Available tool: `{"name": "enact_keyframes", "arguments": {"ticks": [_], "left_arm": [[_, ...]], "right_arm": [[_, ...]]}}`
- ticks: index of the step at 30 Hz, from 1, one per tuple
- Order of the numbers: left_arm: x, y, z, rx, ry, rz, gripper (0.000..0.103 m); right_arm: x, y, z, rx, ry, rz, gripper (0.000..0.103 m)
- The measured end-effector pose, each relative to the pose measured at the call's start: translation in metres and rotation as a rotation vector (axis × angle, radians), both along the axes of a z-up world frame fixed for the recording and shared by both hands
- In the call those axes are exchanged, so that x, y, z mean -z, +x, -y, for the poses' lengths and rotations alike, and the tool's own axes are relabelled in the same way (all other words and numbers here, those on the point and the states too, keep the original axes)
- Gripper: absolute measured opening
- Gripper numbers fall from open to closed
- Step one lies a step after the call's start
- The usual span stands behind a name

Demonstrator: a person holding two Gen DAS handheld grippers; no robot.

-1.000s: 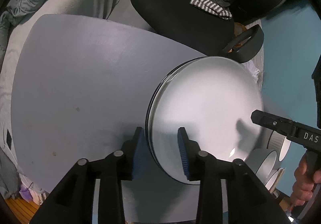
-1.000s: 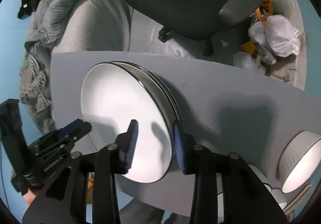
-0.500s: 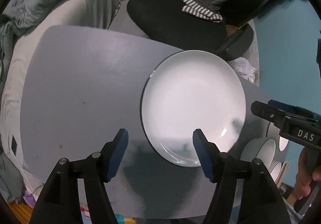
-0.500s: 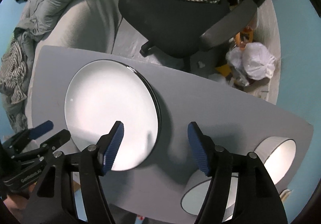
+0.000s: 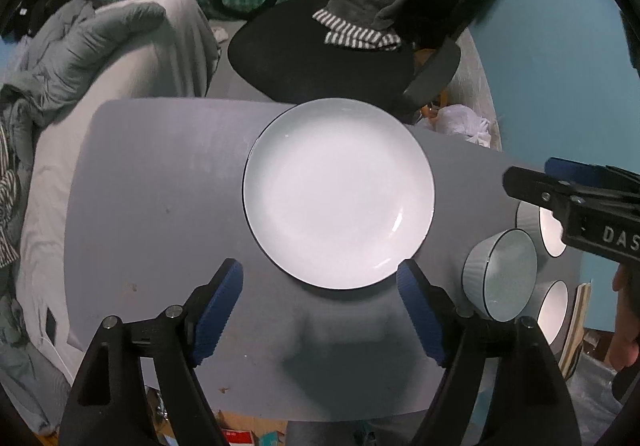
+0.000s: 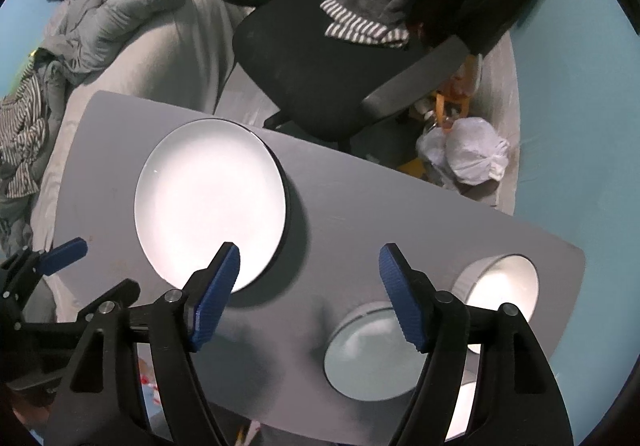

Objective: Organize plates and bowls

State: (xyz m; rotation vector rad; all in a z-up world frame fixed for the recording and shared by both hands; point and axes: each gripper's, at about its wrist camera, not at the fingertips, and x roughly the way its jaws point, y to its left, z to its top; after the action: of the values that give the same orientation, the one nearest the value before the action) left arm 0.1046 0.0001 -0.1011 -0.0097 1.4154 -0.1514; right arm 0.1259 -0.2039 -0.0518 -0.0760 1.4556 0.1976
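On the table (image 5: 160,206), plates (image 5: 338,192) stacked, seemingly done; bowls (image 6: 370,354) beside them apparently unstacked, left to gather. Left gripper (image 5: 320,310) and right gripper (image 6: 310,294) both opening, gripping nothing, above the table.

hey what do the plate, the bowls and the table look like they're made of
Plate: probably glazed ceramic; glossy white with a bright highlight and a thin dark rim line.
Bowls: likely the same glazed ceramic; smooth, shiny inside, ribbed grey outside where the wall shows.
Table: matte grey top, painted or laminated board at a guess; no shine, a few small marks.
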Motion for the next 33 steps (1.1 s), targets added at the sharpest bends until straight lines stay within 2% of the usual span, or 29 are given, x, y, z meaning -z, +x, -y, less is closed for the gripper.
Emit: {"name": "enact_keyframes", "arguments": {"ticks": [6,13,25,33], "left_arm": [[-0.016,-0.012,0.010,0.005,-0.024,0.039,0.081],[-0.022,-0.029,0.025,0.046,-0.016,0.071,0.081],[-0.022,-0.047,0.049,0.067,-0.083,0.060,0.081],[-0.021,-0.056,0.073,0.108,-0.089,0.062,0.081]], "right_arm": [[-0.021,-0.020,0.014,-0.005,-0.020,0.059,0.072],[-0.031,-0.045,0.047,0.036,-0.008,0.069,0.072],[-0.031,-0.093,0.115,0.164,0.042,0.023,0.072],[-0.023,-0.117,0.150,0.240,0.057,0.008,0.072]]}}
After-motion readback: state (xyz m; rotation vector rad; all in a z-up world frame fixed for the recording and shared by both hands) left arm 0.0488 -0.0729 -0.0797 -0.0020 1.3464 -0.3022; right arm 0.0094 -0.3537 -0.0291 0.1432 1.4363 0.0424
